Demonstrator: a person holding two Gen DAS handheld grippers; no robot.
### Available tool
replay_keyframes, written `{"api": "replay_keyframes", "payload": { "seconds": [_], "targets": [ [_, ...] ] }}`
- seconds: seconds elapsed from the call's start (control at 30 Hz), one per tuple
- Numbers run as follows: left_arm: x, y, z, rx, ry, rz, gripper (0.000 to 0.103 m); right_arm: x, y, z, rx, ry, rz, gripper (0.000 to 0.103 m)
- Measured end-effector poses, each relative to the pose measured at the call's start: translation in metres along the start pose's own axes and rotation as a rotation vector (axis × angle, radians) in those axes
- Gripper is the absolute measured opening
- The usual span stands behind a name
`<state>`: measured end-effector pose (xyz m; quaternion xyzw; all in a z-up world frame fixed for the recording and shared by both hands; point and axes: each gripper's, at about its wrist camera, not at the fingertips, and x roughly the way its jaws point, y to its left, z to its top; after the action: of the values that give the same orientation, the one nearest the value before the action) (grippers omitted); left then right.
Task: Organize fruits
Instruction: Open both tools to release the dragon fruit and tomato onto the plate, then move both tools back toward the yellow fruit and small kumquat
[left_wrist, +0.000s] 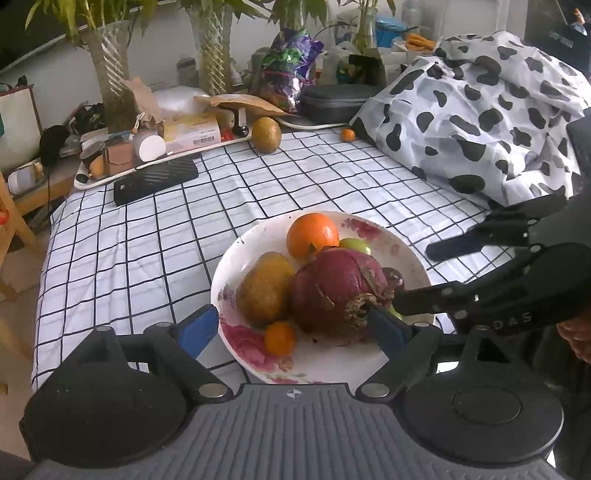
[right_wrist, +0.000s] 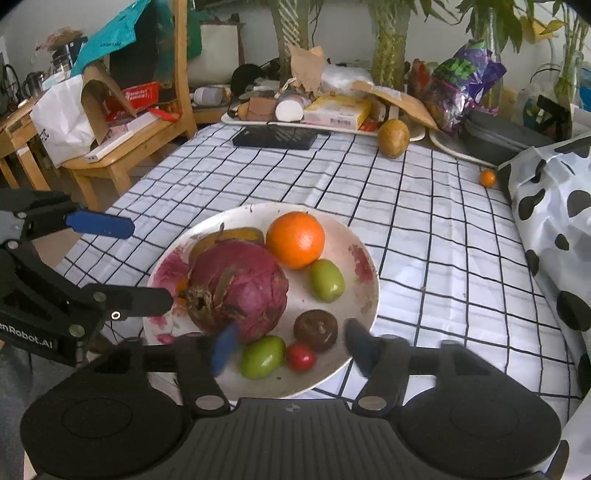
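Observation:
A flowered white plate (left_wrist: 240, 258) (right_wrist: 295, 380) on the checked cloth holds a purple dragon fruit (left_wrist: 332, 291) (right_wrist: 240, 284), an orange (left_wrist: 312, 234) (right_wrist: 295, 240), a yellow-brown fruit (left_wrist: 264, 288), a kumquat (left_wrist: 279, 338), two green fruits (right_wrist: 327, 280) (right_wrist: 262, 356), a brown fruit (right_wrist: 316, 329) and a small red one (right_wrist: 301, 356). My left gripper (left_wrist: 295, 328) (right_wrist: 136, 262) is open, straddling the plate's near left side without pressing on anything. My right gripper (right_wrist: 291, 343) (left_wrist: 432, 273) is open over the near rim; the near green, red and brown fruits lie loose between its fingers.
Another yellow-brown fruit (left_wrist: 266, 134) (right_wrist: 393, 138) and a small orange (left_wrist: 348, 134) (right_wrist: 487, 178) lie at the table's far side. A black flat device (left_wrist: 155, 182), a cluttered tray (left_wrist: 122, 173) and vases stand behind. A cow-print bag (left_wrist: 480, 122) fills the right; a wooden chair (right_wrist: 129, 147) stands left.

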<state>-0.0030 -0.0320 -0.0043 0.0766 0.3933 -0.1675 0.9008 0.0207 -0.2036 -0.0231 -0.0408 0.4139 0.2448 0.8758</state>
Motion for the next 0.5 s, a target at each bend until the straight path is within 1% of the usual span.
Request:
{"api": "replay_keyframes", "payload": {
  "seconds": [0.2,0.3,0.5],
  "targets": [
    [0.000,0.002,0.000,-0.001,0.000,0.004,0.088,-0.003,-0.006,0.003,0.032,-0.030,-0.059,0.099],
    [0.000,0.002,0.000,-0.001,0.000,0.006,0.088,-0.006,-0.011,0.005,0.068,-0.049,-0.089,0.103],
    [0.001,0.002,-0.001,0.000,-0.001,0.006,0.088,-0.007,-0.021,0.007,0.130,-0.071,-0.127,0.103]
  ]
}}
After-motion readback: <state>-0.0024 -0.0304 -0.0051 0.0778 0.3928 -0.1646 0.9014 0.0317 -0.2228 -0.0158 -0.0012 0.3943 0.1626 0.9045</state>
